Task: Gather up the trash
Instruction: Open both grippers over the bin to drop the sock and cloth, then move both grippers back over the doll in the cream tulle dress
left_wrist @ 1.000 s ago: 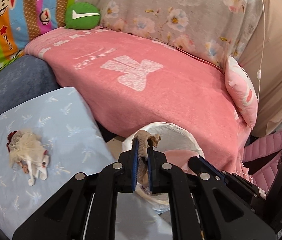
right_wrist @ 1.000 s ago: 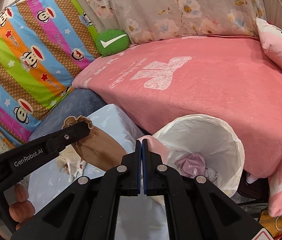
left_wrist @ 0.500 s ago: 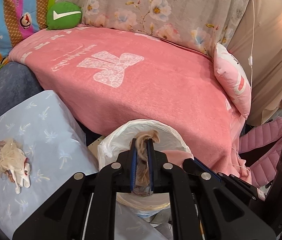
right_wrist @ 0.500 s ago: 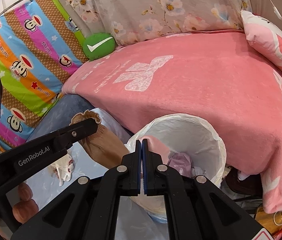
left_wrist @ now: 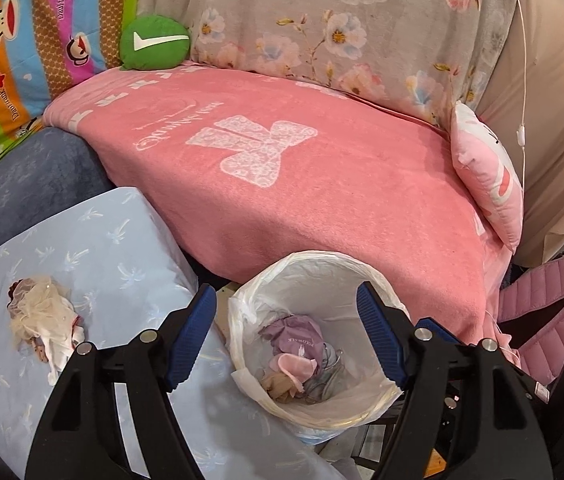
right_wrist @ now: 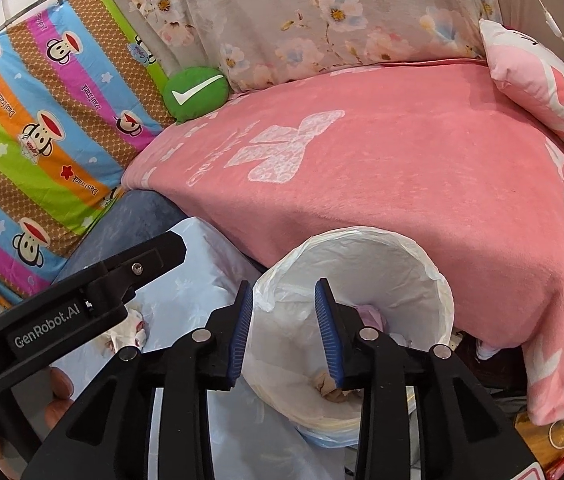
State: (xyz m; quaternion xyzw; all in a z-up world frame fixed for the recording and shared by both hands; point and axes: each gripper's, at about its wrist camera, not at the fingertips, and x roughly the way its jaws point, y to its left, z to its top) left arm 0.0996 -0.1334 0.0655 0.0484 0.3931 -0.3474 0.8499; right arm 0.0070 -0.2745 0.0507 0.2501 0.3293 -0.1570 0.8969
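Both grippers hang over the bin (left_wrist: 385,292), a round pail lined with a white plastic bag that stands on the floor against the front edge of the pink blanket (left_wrist: 321,184). The left gripper (left_wrist: 285,332) has its jaws opening, already spread wide, with nothing between the blue pads. The right gripper (right_wrist: 282,328) also has its jaws opening, to a narrower gap, and it too is empty. The trash lies at the bottom of the bin: a crumpled purple wrapper (left_wrist: 293,334), a pink scrap (left_wrist: 295,364) and a tan wad (left_wrist: 280,382), with some greyish bits beside them that are hard to make out. Left of the bin, on the light blue sheet (left_wrist: 122,248), a small doll in a white dress (left_wrist: 44,320) lies on its side, well apart from both grippers.
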